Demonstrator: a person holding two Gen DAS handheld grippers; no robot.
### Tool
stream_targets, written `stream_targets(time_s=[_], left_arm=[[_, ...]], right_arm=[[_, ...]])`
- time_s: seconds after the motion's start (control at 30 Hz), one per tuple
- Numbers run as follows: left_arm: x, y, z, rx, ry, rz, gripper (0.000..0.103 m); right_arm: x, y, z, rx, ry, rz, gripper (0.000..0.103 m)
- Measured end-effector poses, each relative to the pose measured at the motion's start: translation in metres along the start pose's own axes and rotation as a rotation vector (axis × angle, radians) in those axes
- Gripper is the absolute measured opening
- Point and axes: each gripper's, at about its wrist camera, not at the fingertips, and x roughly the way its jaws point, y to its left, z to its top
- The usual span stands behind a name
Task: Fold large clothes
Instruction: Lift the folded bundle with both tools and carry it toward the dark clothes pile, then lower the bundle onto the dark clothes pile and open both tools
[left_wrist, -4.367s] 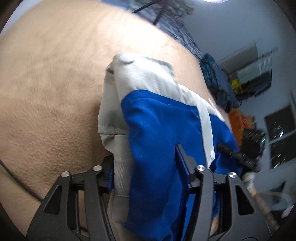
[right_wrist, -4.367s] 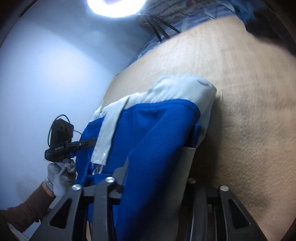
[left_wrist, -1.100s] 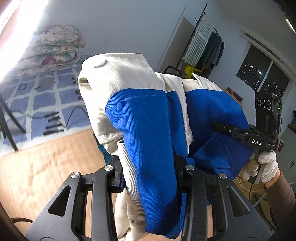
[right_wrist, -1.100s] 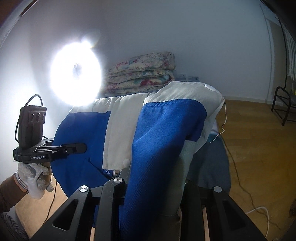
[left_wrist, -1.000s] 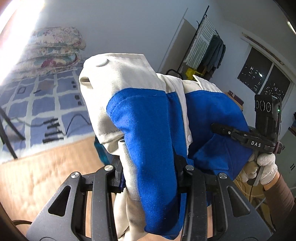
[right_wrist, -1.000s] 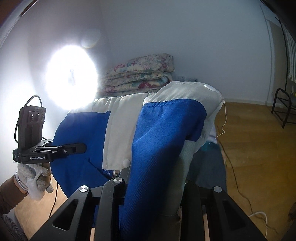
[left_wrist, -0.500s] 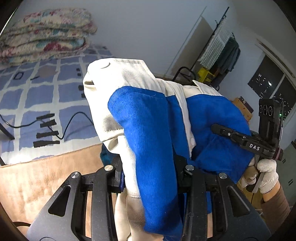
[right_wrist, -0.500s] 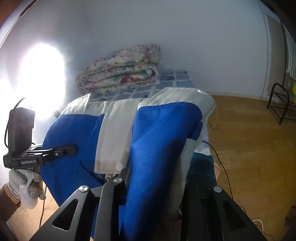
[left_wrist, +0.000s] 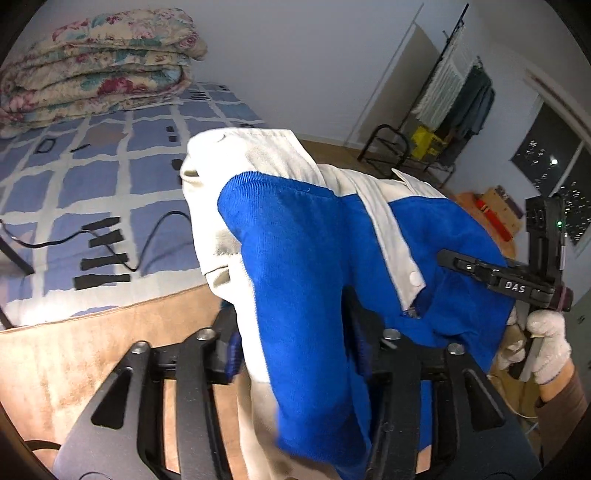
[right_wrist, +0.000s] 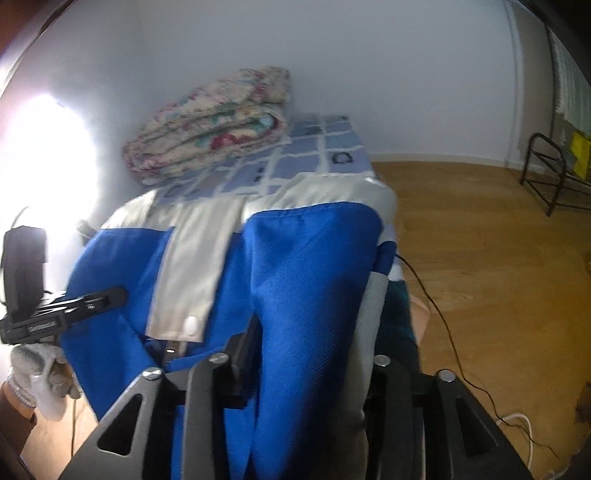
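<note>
Both grippers have tipped downward since a second ago, so the bed and the tan blanket now fill more of each view, and their jaws, which were clamped tight on the cloth, are opening. The left gripper (left_wrist: 291, 332) has a thick fold of the blue and cream jacket (left_wrist: 303, 243) between its fingers; the left finger looks to stand just off the cloth, though the fold hides the right one. The right gripper (right_wrist: 306, 343) is spreading too, with another bunched fold of the jacket (right_wrist: 314, 280) filling the gap between its fingers, and whether the pads press it at this instant cannot be told for sure. In the left view the right gripper (left_wrist: 476, 267) shows from the side, gripped by a gloved hand (left_wrist: 543, 345); in the right view the left gripper (right_wrist: 96, 301) and its gloved hand (right_wrist: 37, 380) show likewise.

The jacket hangs folded between the two grippers, above the blanket (left_wrist: 110, 343), not yet laid flat. Beyond lie the checked bedspread (left_wrist: 92, 177), a cable (left_wrist: 155, 236), and a stack of floral quilts (left_wrist: 96, 62).

Opening jaws this low suggest the folded jacket is being let go onto the blanket. That would likely finish this fold, provided the layers land stacked and do not slide apart.
</note>
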Motion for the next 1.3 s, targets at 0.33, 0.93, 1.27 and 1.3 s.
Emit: stream_targets(time_s=[0.33, 0.93, 1.27, 1.3], left_arm=[[-0.023, 0.018, -0.016, -0.01, -0.009, 0.107, 0.067], [-0.175, -0.056, -0.066, 0.12, -0.131, 0.099, 0.067], [-0.318, -0.125, -0.111, 0.166, -0.231, 0.069, 0.071], [-0.335, -0.133, -0.12, 0.178, -0.246, 0.077, 0.073]], right_arm=[[-0.022, -0.019, -0.013, 0.078, -0.032, -0.211, 0.071], [-0.135, 0.025, -0.051, 0.111, -0.119, -0.238, 0.071], [-0.262, 0.094, -0.086, 0.064, -0.195, -0.227, 0.076], [-0.272, 0.1, -0.092, 0.056, -0.2, -0.236, 0.077]])
